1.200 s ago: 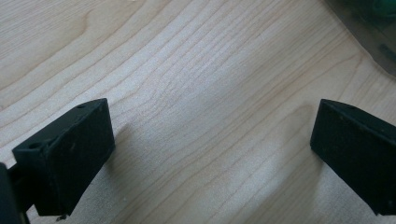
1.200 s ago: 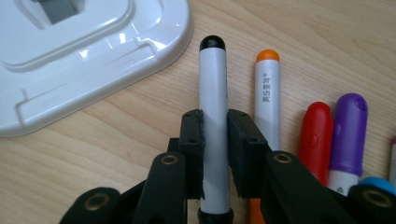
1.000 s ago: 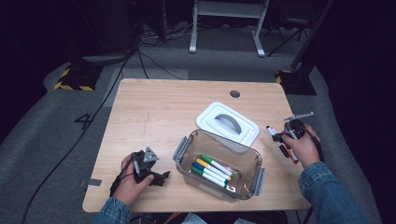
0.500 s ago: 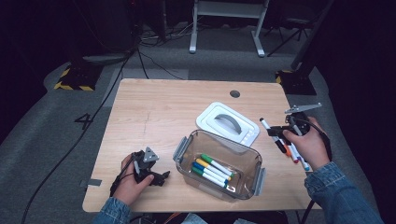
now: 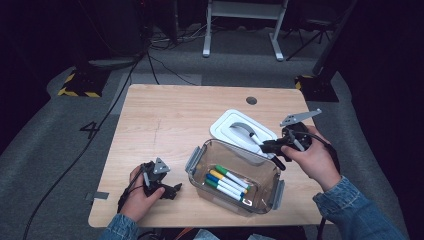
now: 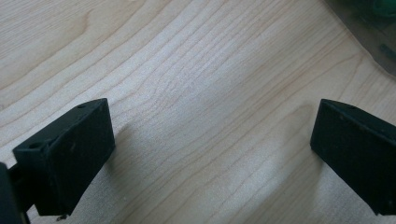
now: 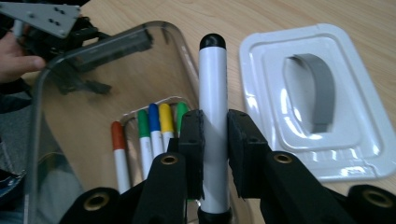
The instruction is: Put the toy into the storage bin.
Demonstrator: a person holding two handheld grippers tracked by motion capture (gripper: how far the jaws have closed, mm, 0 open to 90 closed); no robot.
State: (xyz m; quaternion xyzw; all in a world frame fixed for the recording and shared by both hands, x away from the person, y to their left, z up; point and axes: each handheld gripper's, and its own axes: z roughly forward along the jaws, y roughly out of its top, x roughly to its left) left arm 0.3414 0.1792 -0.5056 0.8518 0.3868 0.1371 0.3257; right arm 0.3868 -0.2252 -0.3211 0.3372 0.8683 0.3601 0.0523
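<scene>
The clear plastic container point(image 5: 235, 180) lies below and beyond the right gripper point(image 7: 215, 135)'s jaws, with five capped markers point(image 7: 149, 135) lying side by side on its floor, and the white lid point(image 7: 317, 102) rests flat on the table point(image 5: 165, 125) just to the right of those jaws. The black-capped marker point(image 7: 212, 107) is clamped between the right jaws, pads pressing both its sides, its cap pointing past the tips over the container's rim. The left gripper point(image 6: 210, 154) rests low over bare wood, jaws wide apart with nothing between them, a corner of the container beyond the right jaw.

sleeves point(image 5: 357, 210): blue denim | jaws: black, blocky, brass-ringed screw holes | plate point(image 5: 299, 117): grey, three-cornered | cable: black
</scene>
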